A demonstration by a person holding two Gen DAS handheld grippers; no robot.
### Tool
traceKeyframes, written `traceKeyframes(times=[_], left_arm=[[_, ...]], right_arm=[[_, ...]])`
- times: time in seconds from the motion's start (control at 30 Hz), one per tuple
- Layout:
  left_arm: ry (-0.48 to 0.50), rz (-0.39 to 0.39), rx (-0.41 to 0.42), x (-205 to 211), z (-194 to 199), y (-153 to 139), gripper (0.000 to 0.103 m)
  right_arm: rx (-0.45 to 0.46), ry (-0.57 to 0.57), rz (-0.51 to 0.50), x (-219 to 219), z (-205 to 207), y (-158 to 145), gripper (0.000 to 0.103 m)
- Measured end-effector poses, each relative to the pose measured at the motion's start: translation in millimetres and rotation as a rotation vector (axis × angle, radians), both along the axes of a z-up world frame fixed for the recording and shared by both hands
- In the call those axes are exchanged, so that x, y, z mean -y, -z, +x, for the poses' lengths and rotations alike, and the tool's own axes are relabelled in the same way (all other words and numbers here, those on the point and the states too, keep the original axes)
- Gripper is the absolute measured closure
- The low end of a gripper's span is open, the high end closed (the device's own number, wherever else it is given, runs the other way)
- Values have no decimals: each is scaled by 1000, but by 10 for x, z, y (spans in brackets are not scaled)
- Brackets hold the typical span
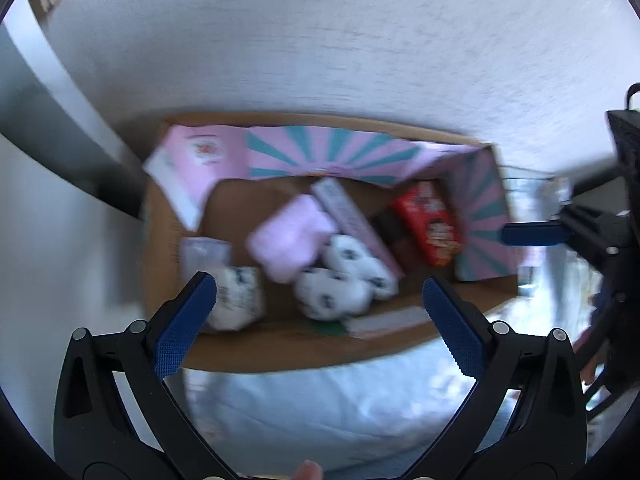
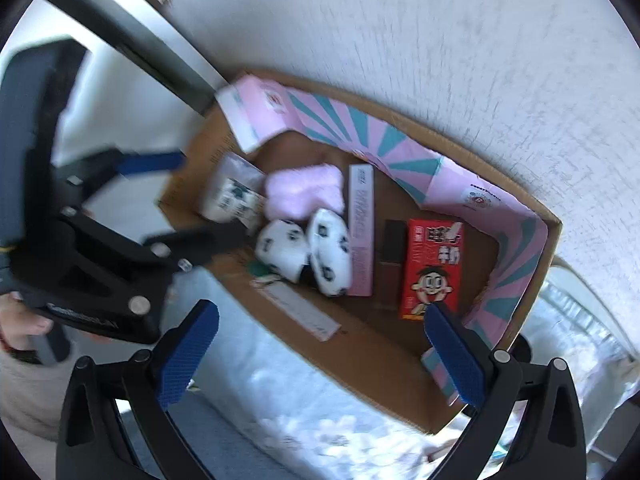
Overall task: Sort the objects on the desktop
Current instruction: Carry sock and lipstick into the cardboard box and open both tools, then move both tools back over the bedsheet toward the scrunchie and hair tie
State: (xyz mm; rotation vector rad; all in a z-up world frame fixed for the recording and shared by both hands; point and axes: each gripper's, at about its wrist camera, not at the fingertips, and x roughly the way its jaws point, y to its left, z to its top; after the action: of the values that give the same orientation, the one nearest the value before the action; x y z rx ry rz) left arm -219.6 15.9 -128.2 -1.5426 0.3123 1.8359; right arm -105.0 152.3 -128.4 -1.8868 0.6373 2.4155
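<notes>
Cardboard box (image 2: 404,384), open-topped, against a white wall (image 2: 440,40); pink-and-teal lining on its far sides; contents: red carton (image 2: 434,264), long pink box (image 2: 362,232), dark slim box (image 2: 391,260), pink soft pack (image 2: 306,190), two white patterned bundles (image 2: 304,254), wrapped white pack (image 2: 232,200); left gripper (image 1: 320,300) jaws wide open, empty, over the box; right gripper (image 2: 322,328) jaws spread, empty, near the red carton.

Print on the red carton (image 1: 428,224) is smeared past reading by blur. At nine o'clock, the left claw (image 2: 192,196) is blurred, its body cut by the edge. The brown box (image 2: 390,264) remains unidentifiable.
</notes>
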Motion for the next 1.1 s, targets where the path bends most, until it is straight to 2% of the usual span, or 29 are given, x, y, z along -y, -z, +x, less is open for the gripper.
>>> traceKeyframes(times=[0.13, 0.2, 0.37, 0.5, 0.6, 0.77, 1.1], left_arm=[[10, -42, -72, -64, 95, -135, 0], [20, -38, -81, -90, 143, -195, 0], [55, -44, -118, -186, 303, -344, 0], [65, -7, -169, -260, 462, -525, 0], [62, 18, -218, -331, 551, -660, 0], [110, 12, -283, -555, 749, -794, 0], [227, 52, -316, -1130, 1263, -932, 0]], right_arm=[[15, 1, 9, 6, 94, -182, 0], [23, 5, 17, 10, 144, -266, 0], [9, -6, 163, 32, 323, -461, 0], [5, 21, 229, -46, 528, -547, 0], [-3, 46, 238, -138, 718, -584, 0], [-42, 111, 262, -306, 1104, -667, 0], [-82, 300, 246, -746, 1997, -681, 0]])
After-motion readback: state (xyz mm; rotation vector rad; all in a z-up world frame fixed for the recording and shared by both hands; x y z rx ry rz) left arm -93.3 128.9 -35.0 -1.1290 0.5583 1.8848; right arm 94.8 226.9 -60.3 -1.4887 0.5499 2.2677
